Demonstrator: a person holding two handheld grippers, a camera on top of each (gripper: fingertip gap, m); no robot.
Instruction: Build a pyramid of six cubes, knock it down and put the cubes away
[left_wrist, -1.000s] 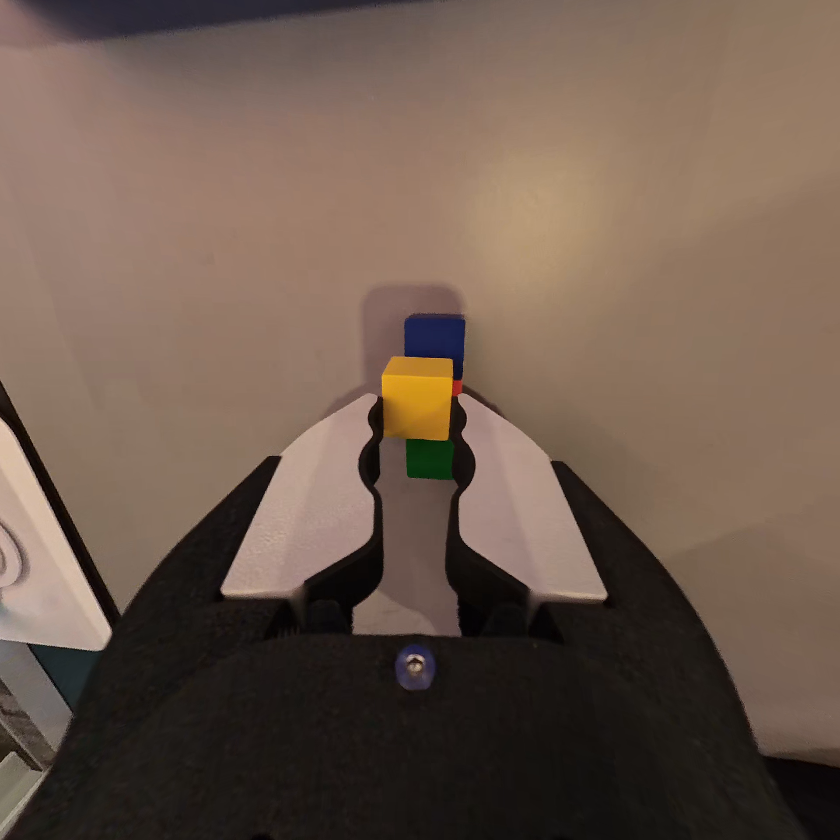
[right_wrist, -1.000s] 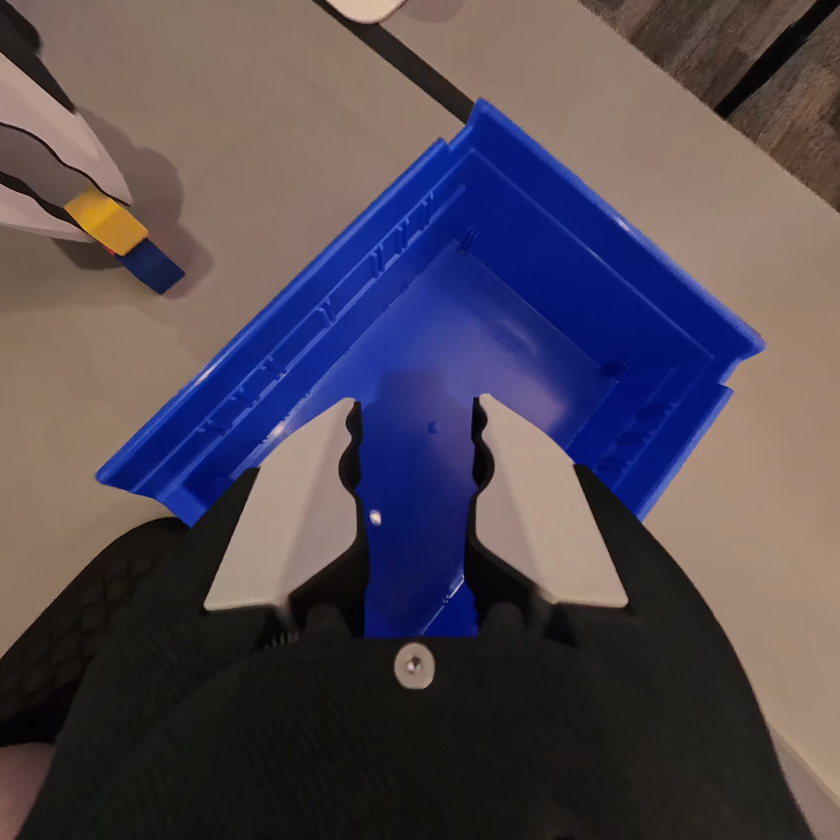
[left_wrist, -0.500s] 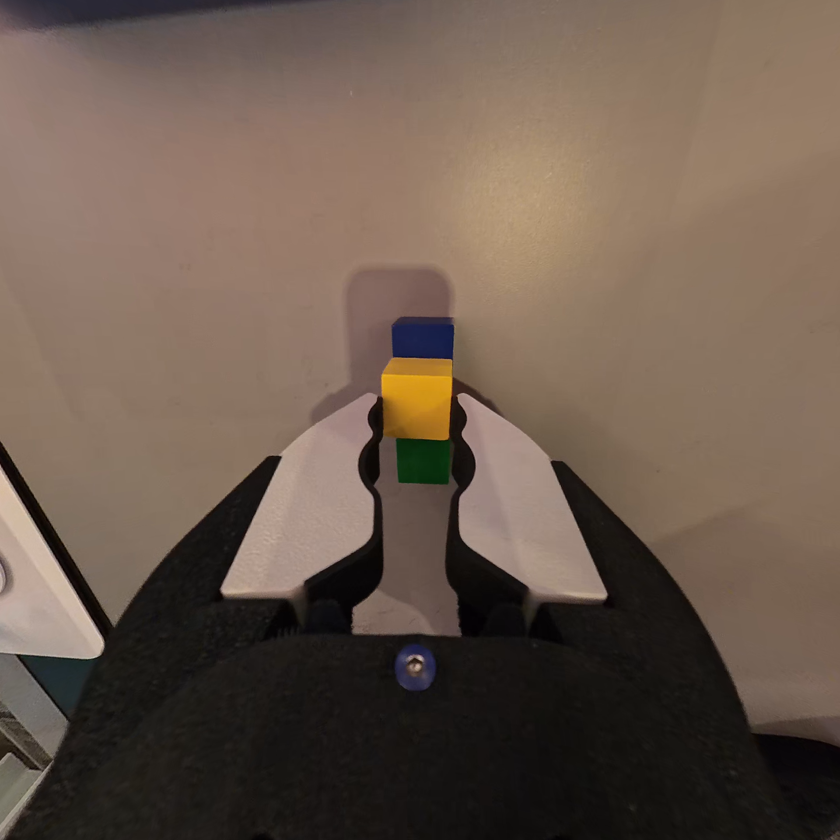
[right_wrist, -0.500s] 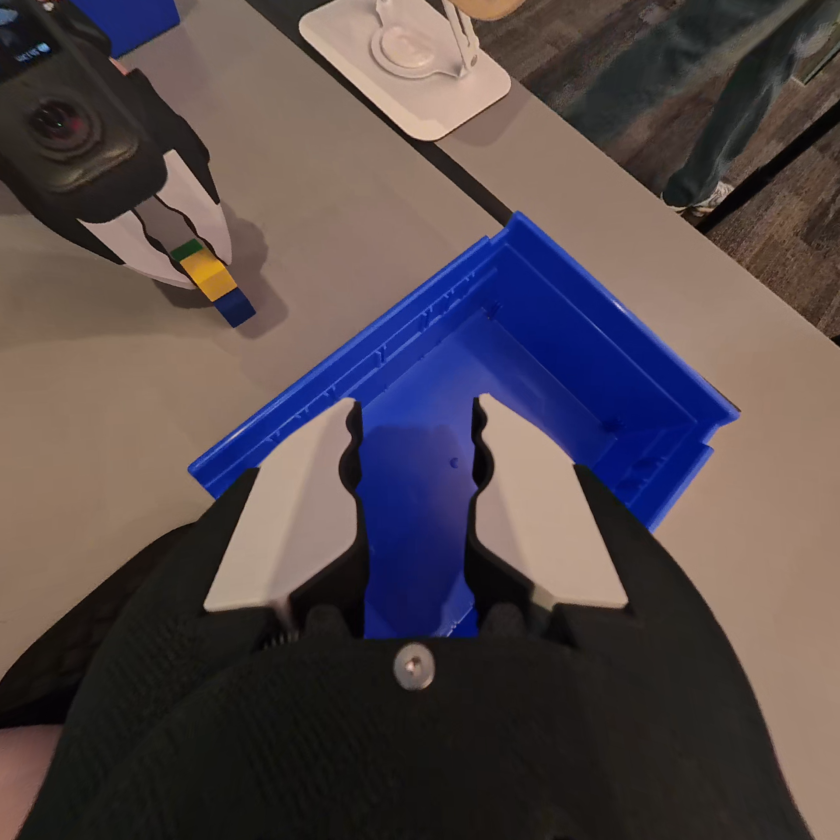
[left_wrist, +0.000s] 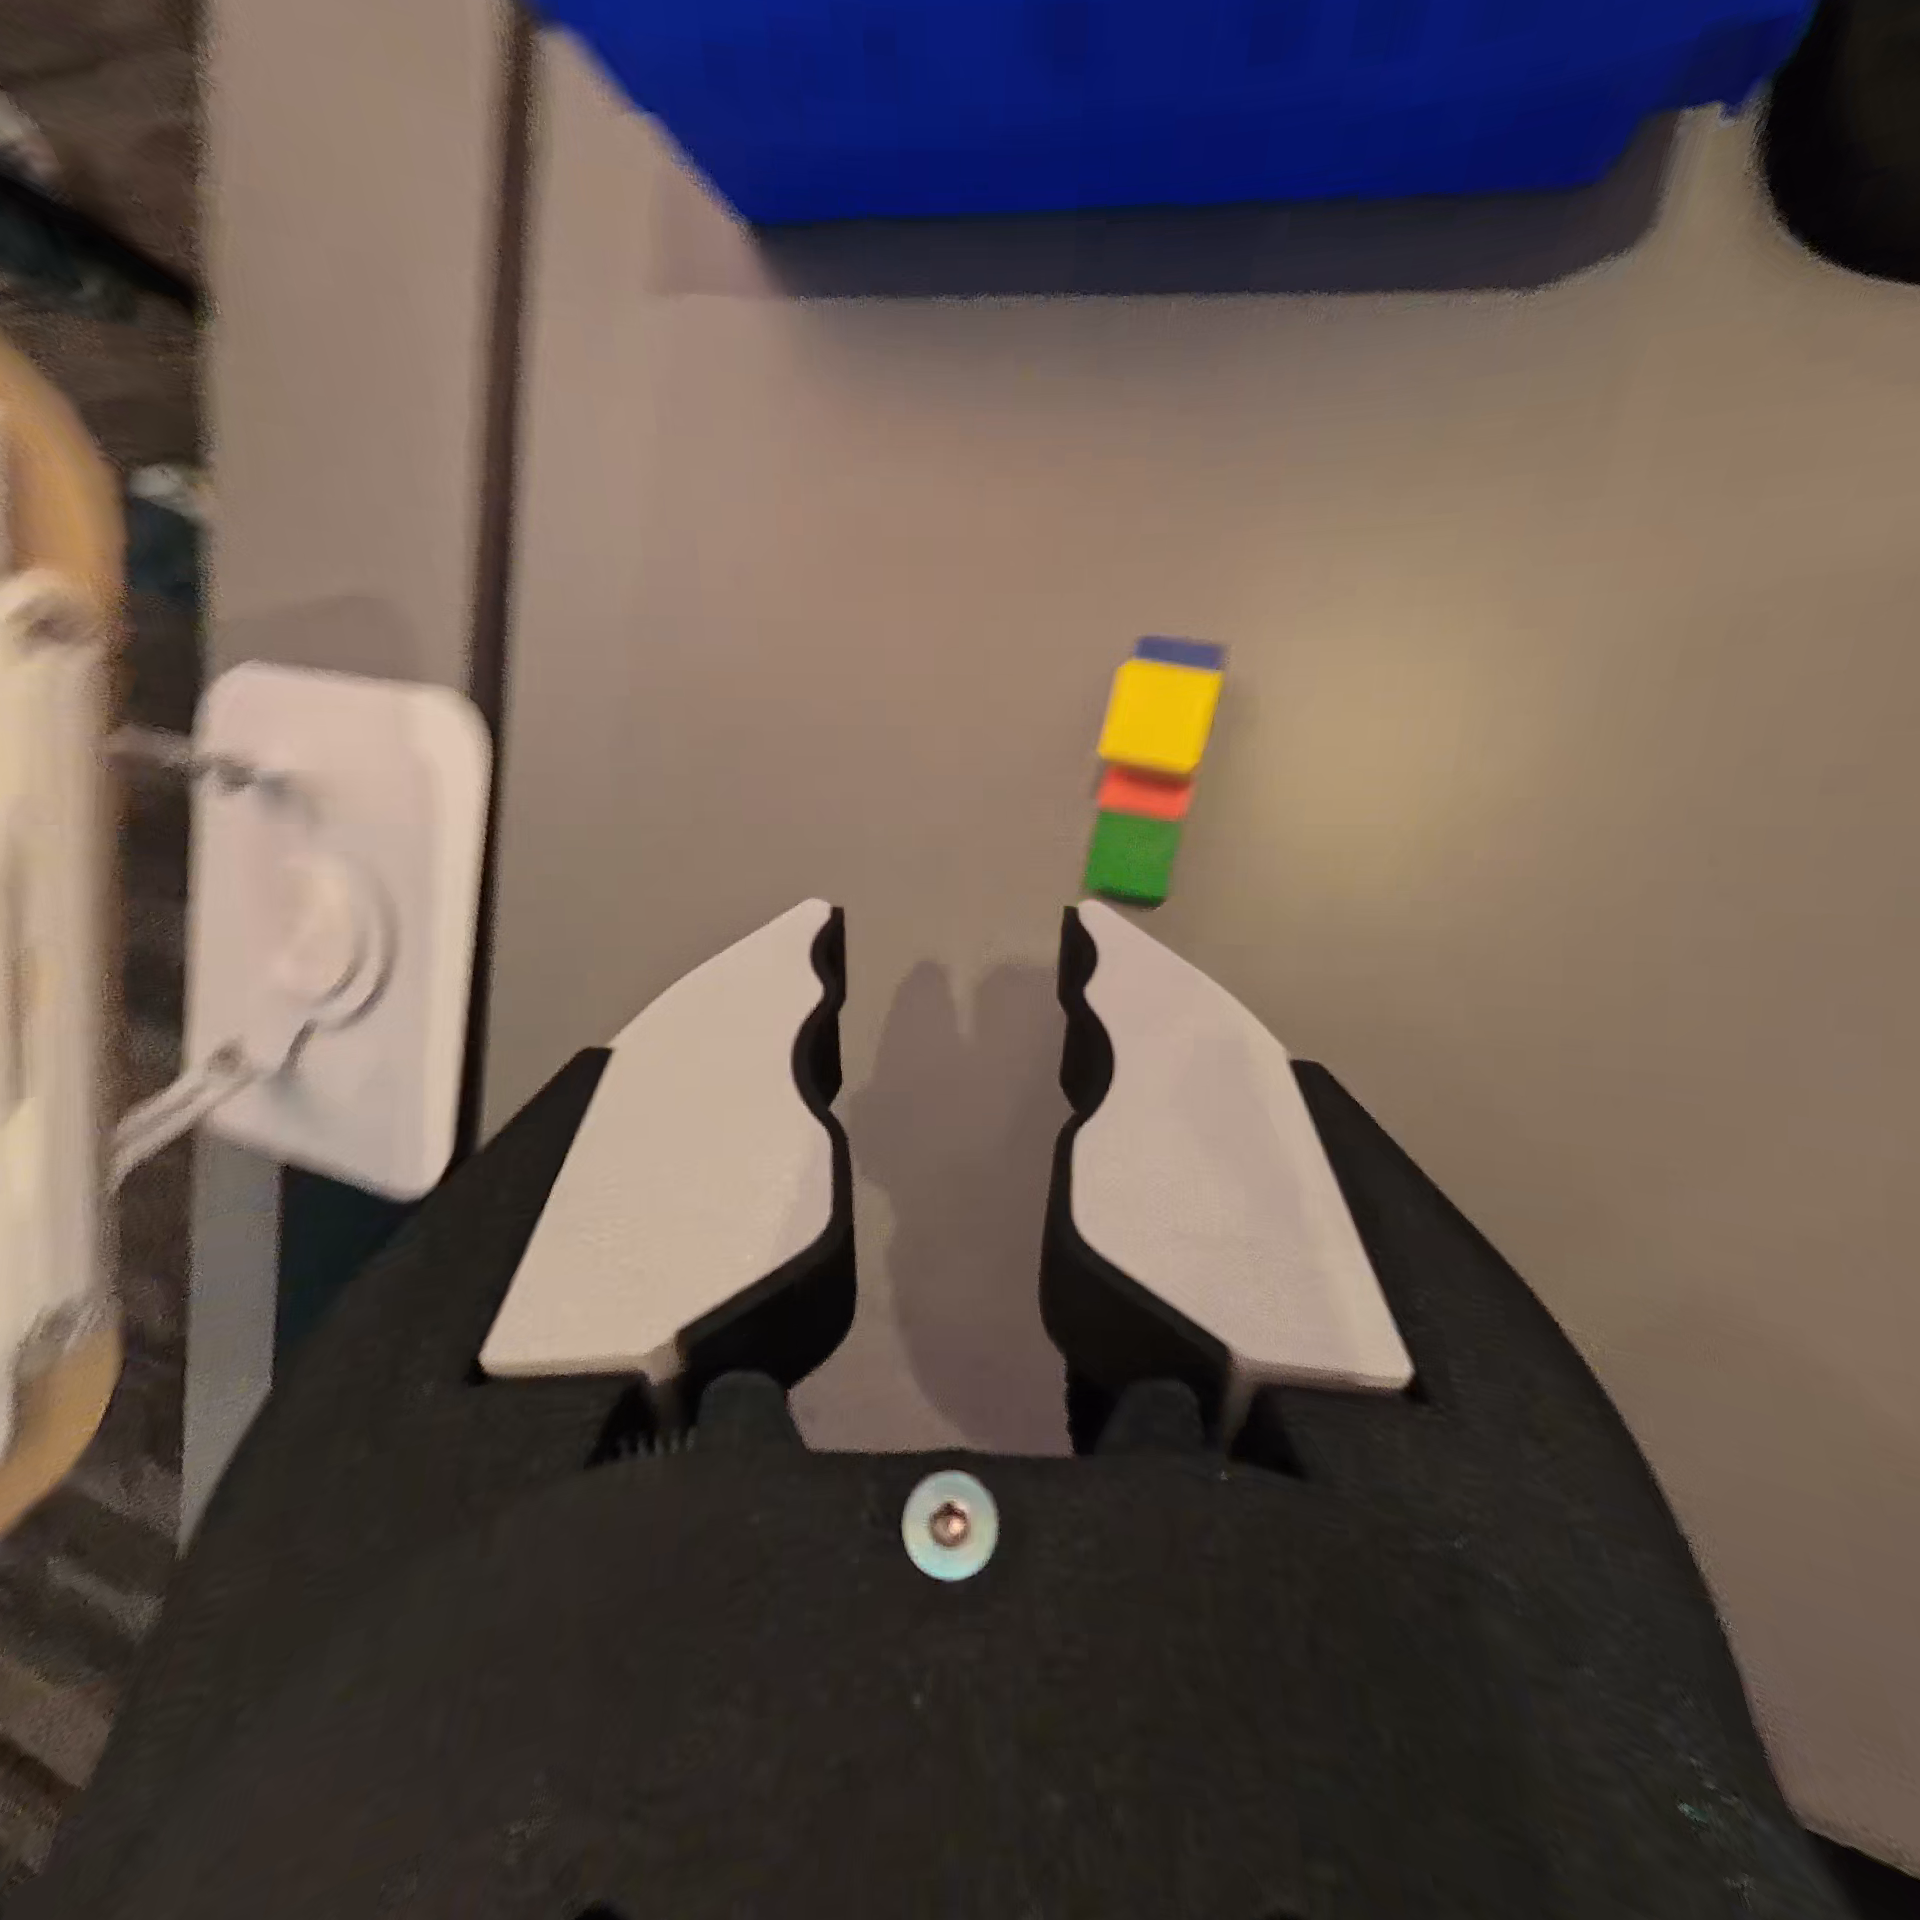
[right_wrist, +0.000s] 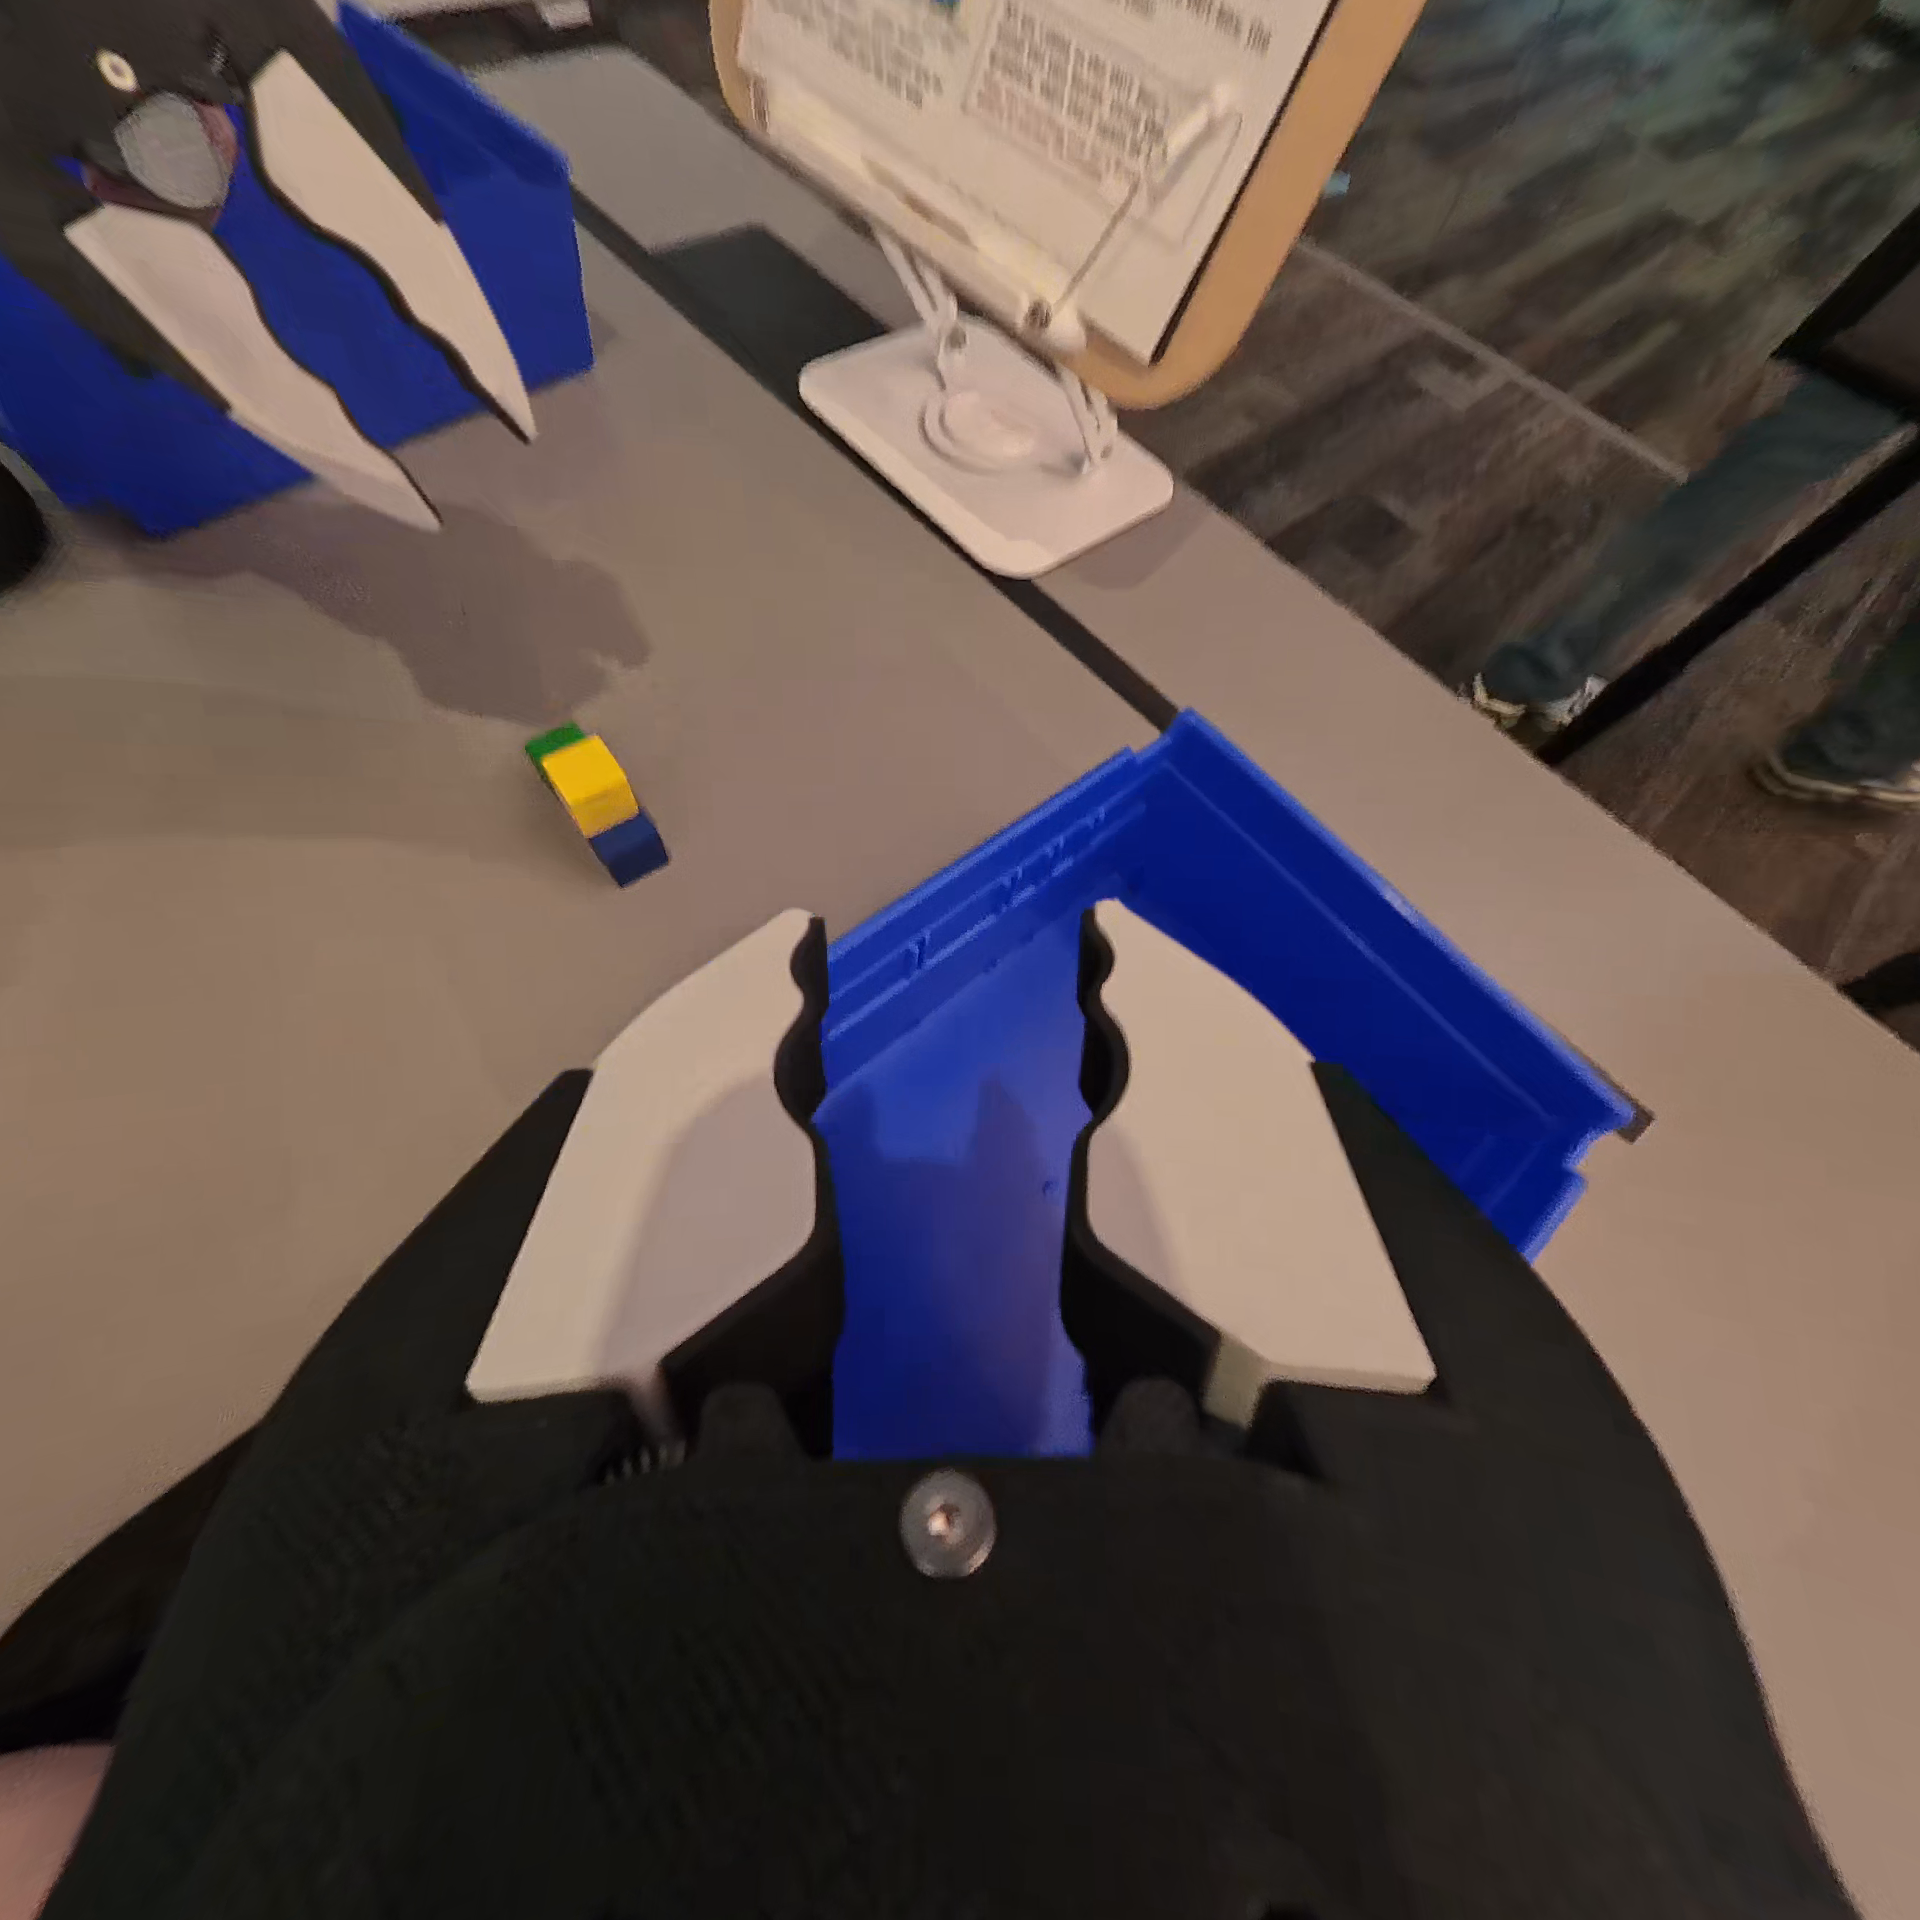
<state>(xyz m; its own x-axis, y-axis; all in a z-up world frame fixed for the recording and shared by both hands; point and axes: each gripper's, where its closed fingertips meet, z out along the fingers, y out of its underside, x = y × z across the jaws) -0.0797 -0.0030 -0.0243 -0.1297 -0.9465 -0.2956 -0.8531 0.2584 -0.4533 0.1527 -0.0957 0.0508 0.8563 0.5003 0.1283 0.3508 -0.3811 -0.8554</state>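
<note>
Left gripper (left_wrist: 951, 914) was spread open with nothing between its fingers, lifted clear of the cubes; it also showed at the upper left of the right wrist view (right_wrist: 473, 473). Right gripper (right_wrist: 951, 920) was open too and empty, hanging over the blue bin (right_wrist: 1351, 935) at centre right. Cubes sat in a tight cluster on the grey table (left_wrist: 1455, 1039), upper right of the left fingertips: green cube (left_wrist: 1132, 854) nearest, red cube (left_wrist: 1143, 792) behind it, yellow cube (left_wrist: 1156, 717) on top, blue cube (left_wrist: 1179, 651) farthest. A second blue bin (left_wrist: 1143, 104) filled the top edge. A white stand (left_wrist: 332, 914) stood at left.
</note>
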